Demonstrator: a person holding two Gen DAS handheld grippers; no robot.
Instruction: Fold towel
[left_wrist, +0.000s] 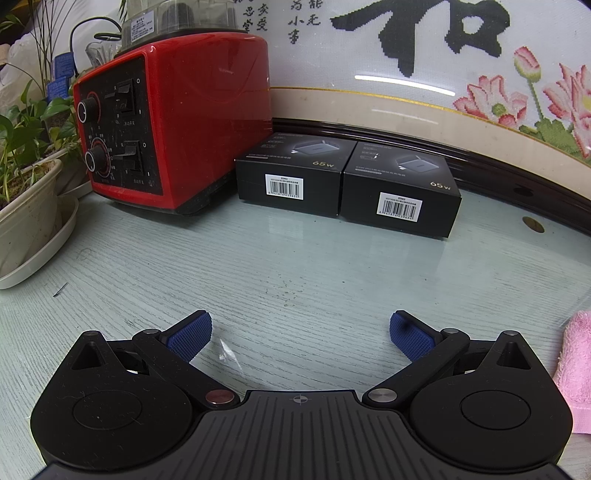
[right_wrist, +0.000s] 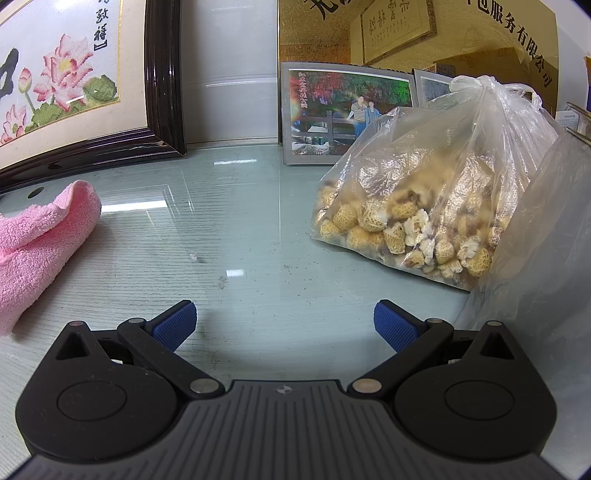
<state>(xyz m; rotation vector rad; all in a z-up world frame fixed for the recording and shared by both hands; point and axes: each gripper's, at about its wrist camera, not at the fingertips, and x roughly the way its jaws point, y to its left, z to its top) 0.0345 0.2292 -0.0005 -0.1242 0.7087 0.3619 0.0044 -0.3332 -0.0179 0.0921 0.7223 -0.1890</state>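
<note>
Left gripper (left_wrist: 300, 334), black with blue ribbed pads (left_wrist: 190, 338), held low over a pale glass-topped table with grey wood grain (left_wrist: 295, 258); fingers spread wide, gripping nothing. Fluffy pink terry towel (left_wrist: 576, 365) at the far right edge of the left wrist view, lying on the table just beside the gripper's right-hand finger, apart from the pads. Behind, a glossy red blender base with black control panel and two round knobs (left_wrist: 173, 122), touching or nearly touching the first of two flat black cardboard charger boxes with white barcode labels (left_wrist: 291, 181), the second box (left_wrist: 400, 194) set flush against it. White ceramic plant pot on a white saucer (left_wrist: 26, 218) at far left. Dark-framed cross-stitch picture of pink lotus flowers and black calligraphy (left_wrist: 480, 74) leaning along the back.

Right gripper (right_wrist: 284, 321), same build, likewise spread wide and empty above bare tabletop. Towel bunched in soft folds at left in the right wrist view, resting on the table near the picture frame's lower corner, well clear of the fingers. To the right, a knotted clear plastic bag of pale netted dried mushrooms (right_wrist: 424, 206), and a silver-framed colour photograph (right_wrist: 343, 110) propped behind it.
</note>
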